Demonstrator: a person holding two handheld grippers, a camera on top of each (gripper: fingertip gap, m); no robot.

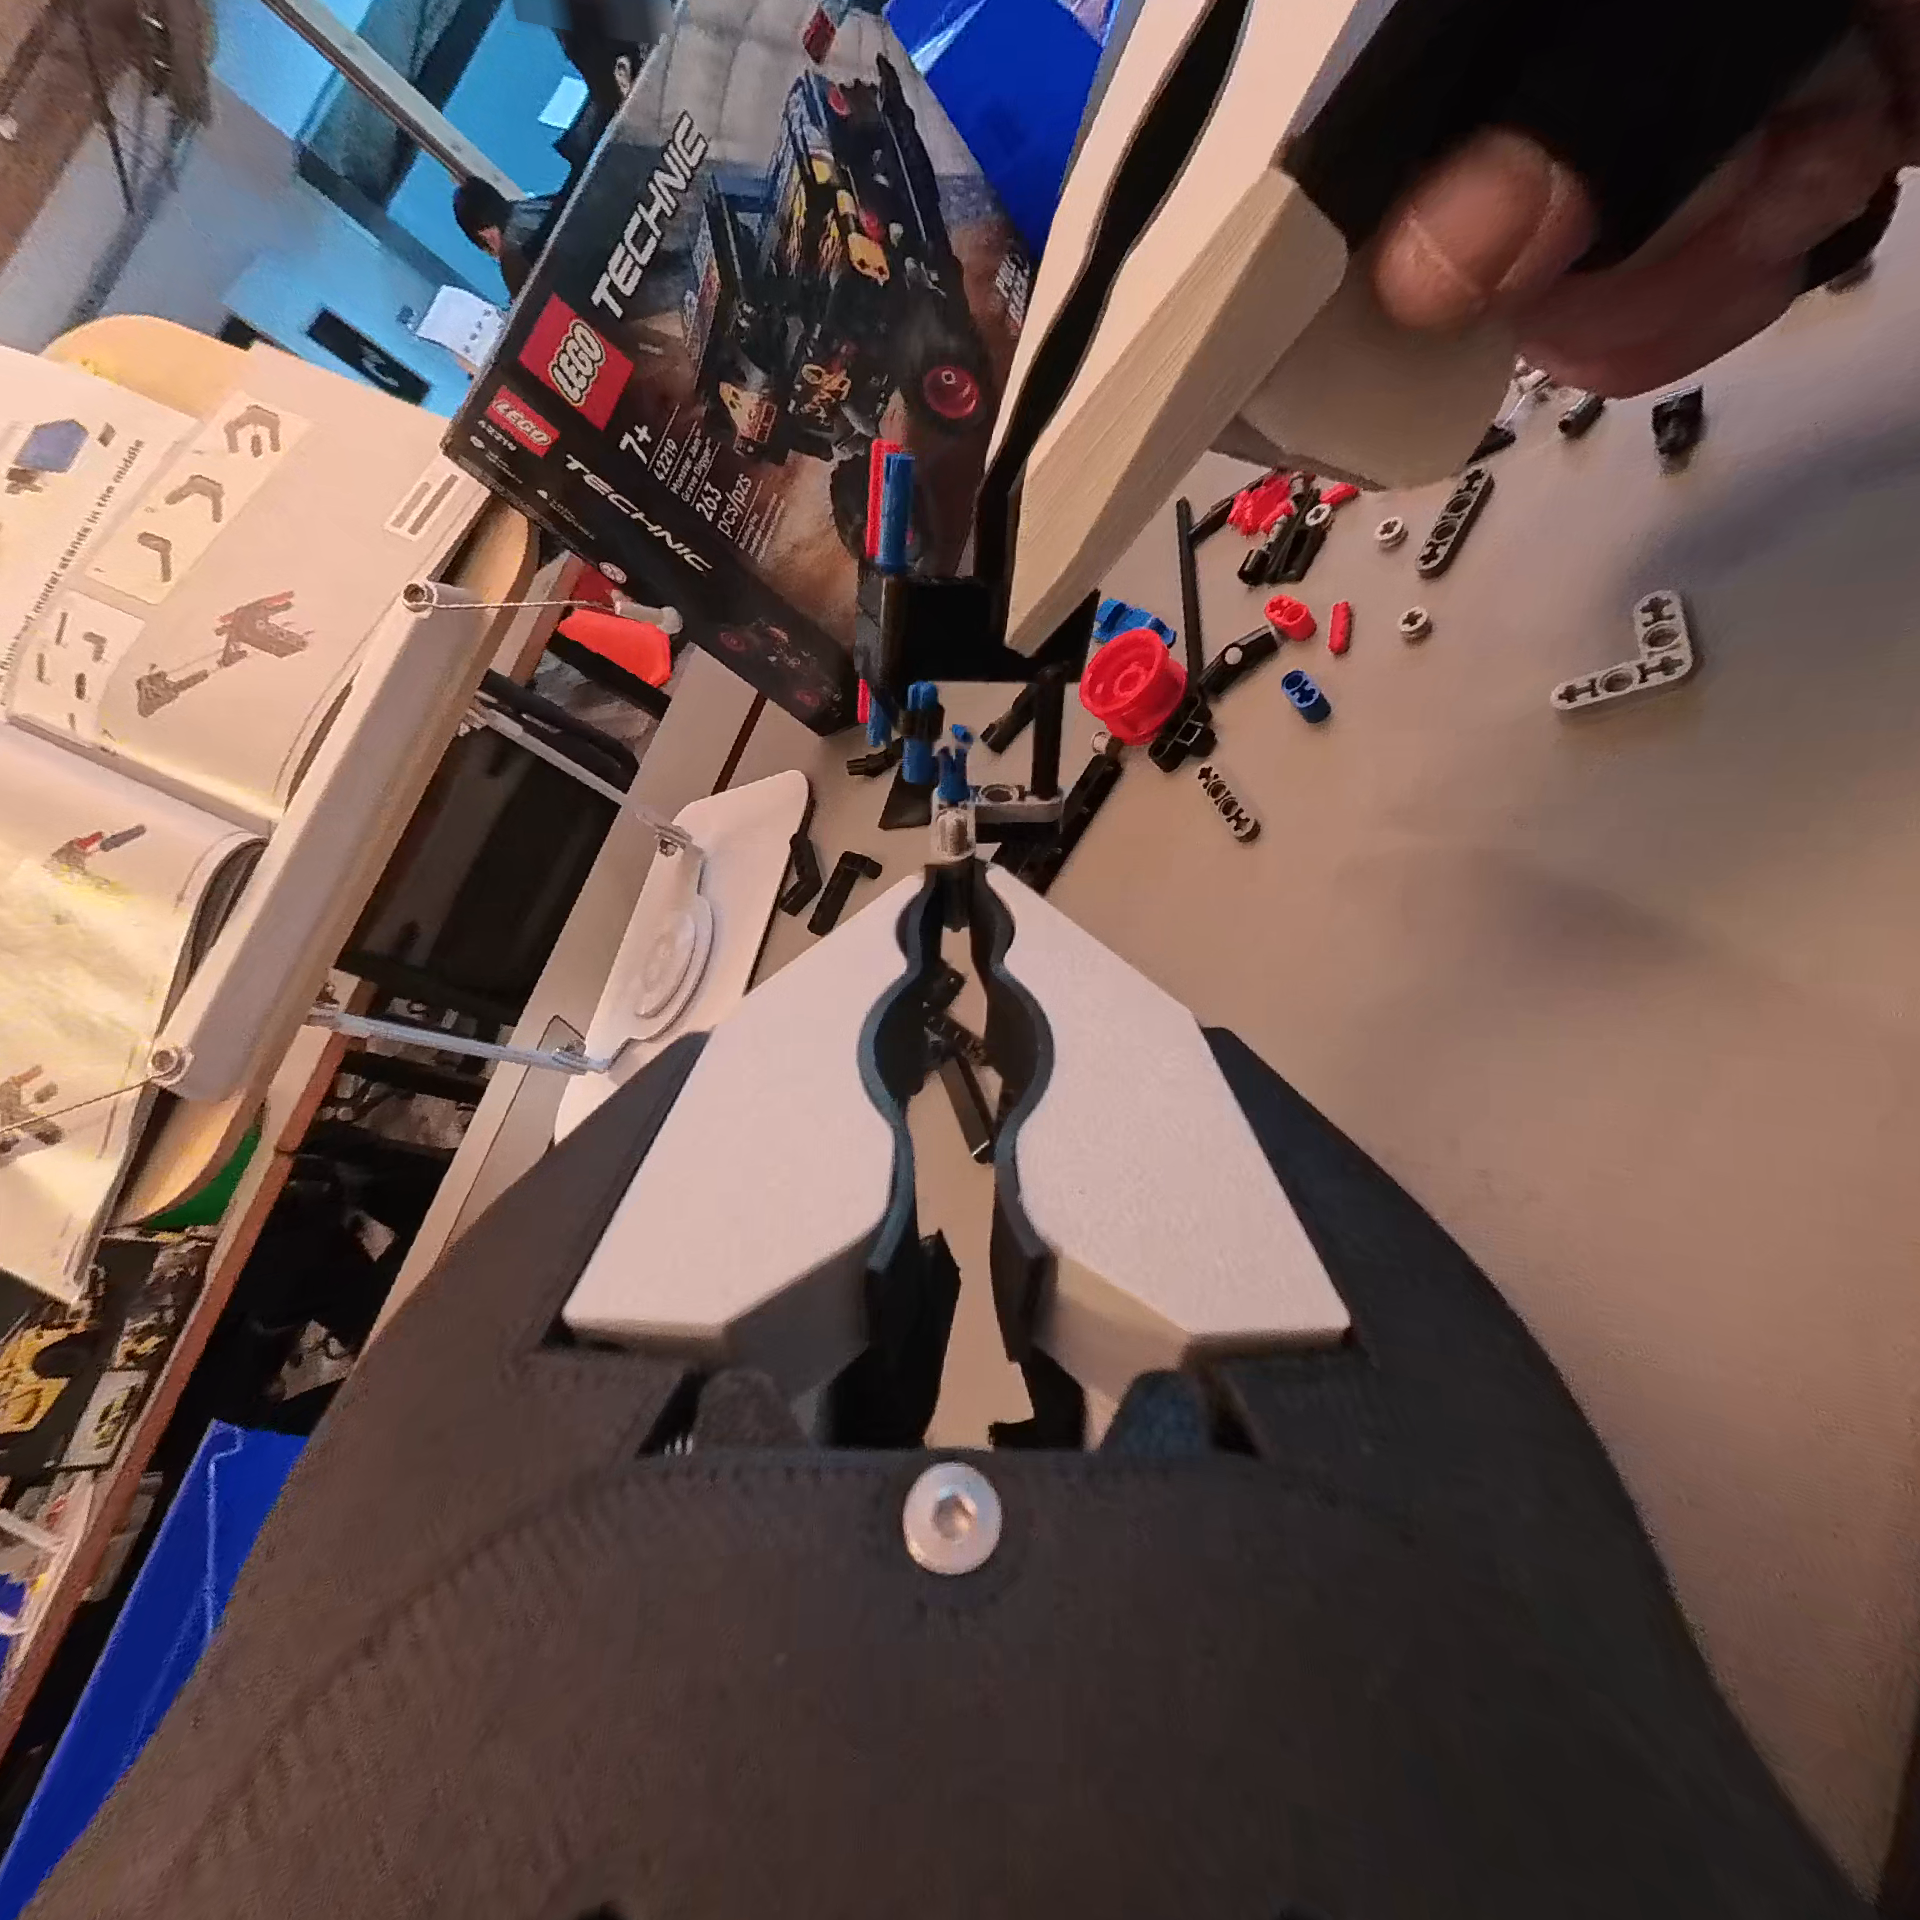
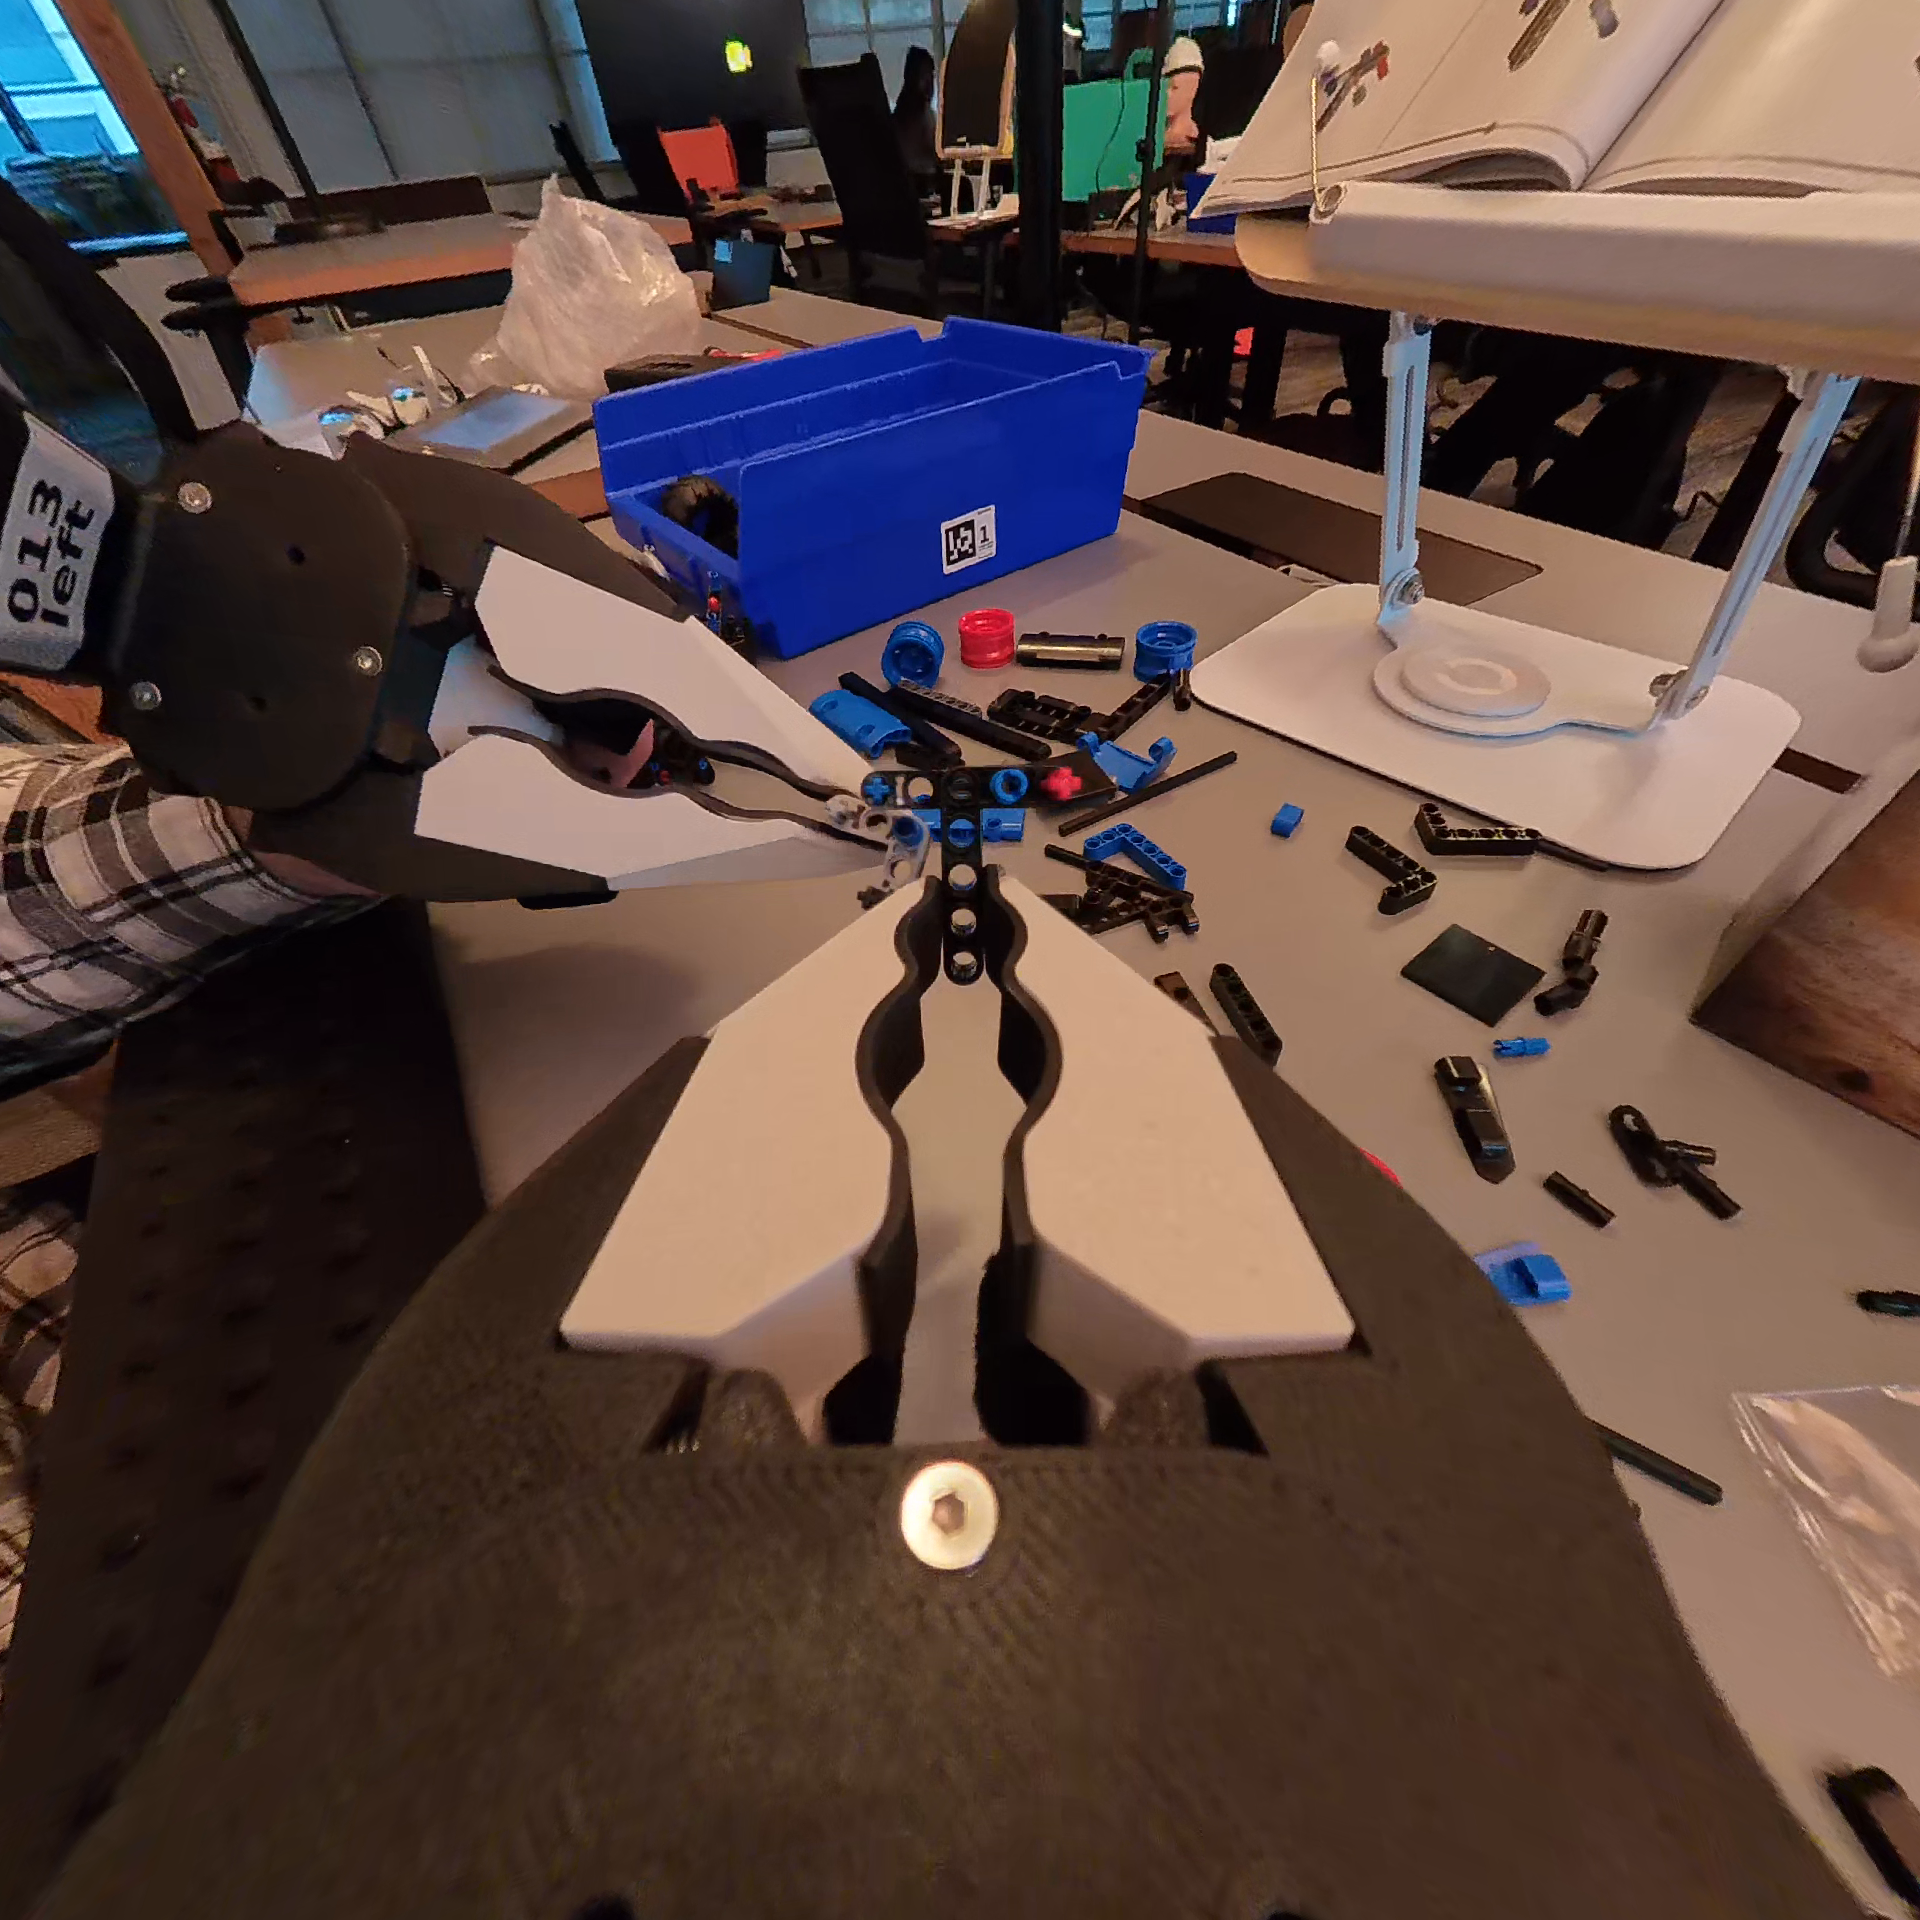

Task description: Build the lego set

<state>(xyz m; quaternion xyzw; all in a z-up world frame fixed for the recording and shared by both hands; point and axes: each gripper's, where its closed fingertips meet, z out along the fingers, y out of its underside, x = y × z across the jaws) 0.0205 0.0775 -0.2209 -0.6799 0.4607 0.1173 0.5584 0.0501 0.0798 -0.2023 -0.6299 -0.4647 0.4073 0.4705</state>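
Right gripper (image 2: 961, 935) clenched on black T-shaped assembly (image 2: 961, 831), steadying it while left gripper (image 1: 951, 862), apparently nipping a small grey connector (image 1: 951, 831), mates it.

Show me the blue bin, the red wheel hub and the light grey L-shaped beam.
blue bin (image 2: 862, 540): right wrist view, front wall.
red wheel hub (image 1: 1130, 677): left wrist view, hub face.
light grey L-shaped beam (image 1: 1636, 660): left wrist view, near its corner.

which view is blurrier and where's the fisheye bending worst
Left wrist view: the thumb at top right is soft and out of focus, and the lego box leans with the tilted frame. Right wrist view: sharper overall, but the book stand bows near the right edge and the background is dim.
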